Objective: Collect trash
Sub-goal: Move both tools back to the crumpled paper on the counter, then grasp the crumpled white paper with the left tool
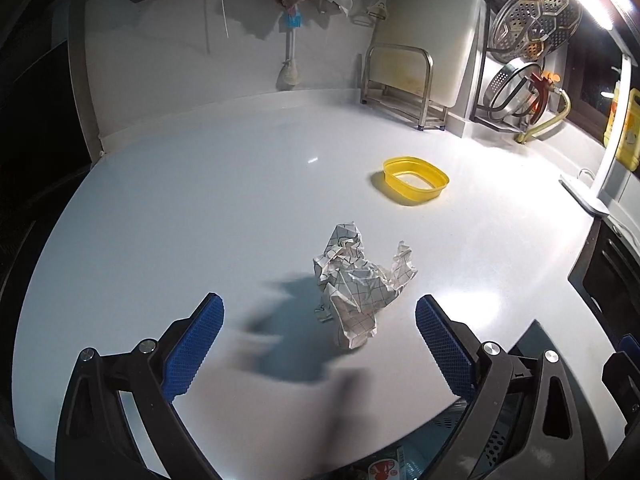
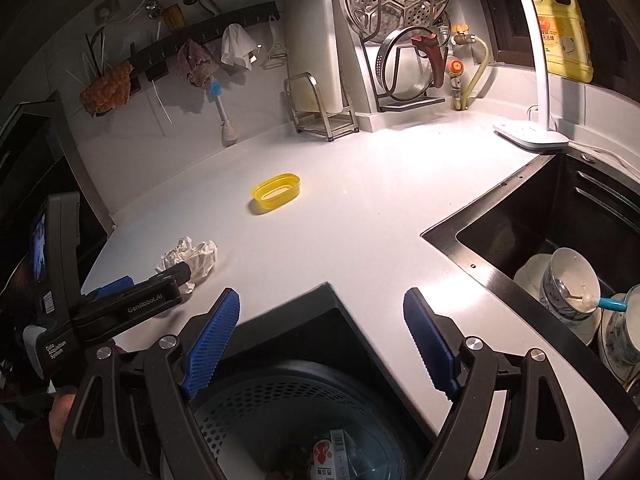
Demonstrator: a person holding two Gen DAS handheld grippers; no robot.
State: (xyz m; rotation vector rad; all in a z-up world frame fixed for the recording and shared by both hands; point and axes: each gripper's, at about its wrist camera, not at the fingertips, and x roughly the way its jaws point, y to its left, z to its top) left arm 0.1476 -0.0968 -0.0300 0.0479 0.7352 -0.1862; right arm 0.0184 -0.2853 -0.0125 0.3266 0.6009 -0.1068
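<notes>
Paper [image 1: 354, 284], crumpled and printed with a thin grid, sits on the white surface [image 1: 200, 208] straight ahead of my left gripper [image 1: 319, 322] in the left wrist view. The two blue fingers [image 1: 192, 350] stand wide apart, released, with nothing pressed between them; the wad lies just beyond and between their tips, touching neither. Its shadow falls to the left on the surface. Farther back and to the right lies a yellow oval tub [image 1: 416, 180], open side up, well apart from the wad. Against the back wall stands a metal rack [image 1: 400, 84] beside a white cutting board [image 1: 436, 32], and cloths hang from a dark rail above. At the bottom edge I glimpse a perforated bin under the surface.

From the right wrist view, my right gripper [image 2: 322, 312] hovers over a square cut-out in the surface, its blue fingers [image 2: 212, 344] likewise spread and gripping nothing. Below them sits the perforated waste basket [image 2: 288, 408] holding a printed wrapper [image 2: 326, 456]. At the left, the left gripper [image 2: 132, 300] points toward the crumpled paper [image 2: 196, 258] near the surface's left edge. The yellow tub [image 2: 276, 192] lies farther back, toward the middle. To the right, a dark sink [image 2: 520, 220] holds stacked bowls [image 2: 568, 288], with a white lamp [image 2: 532, 136] behind it.
</notes>
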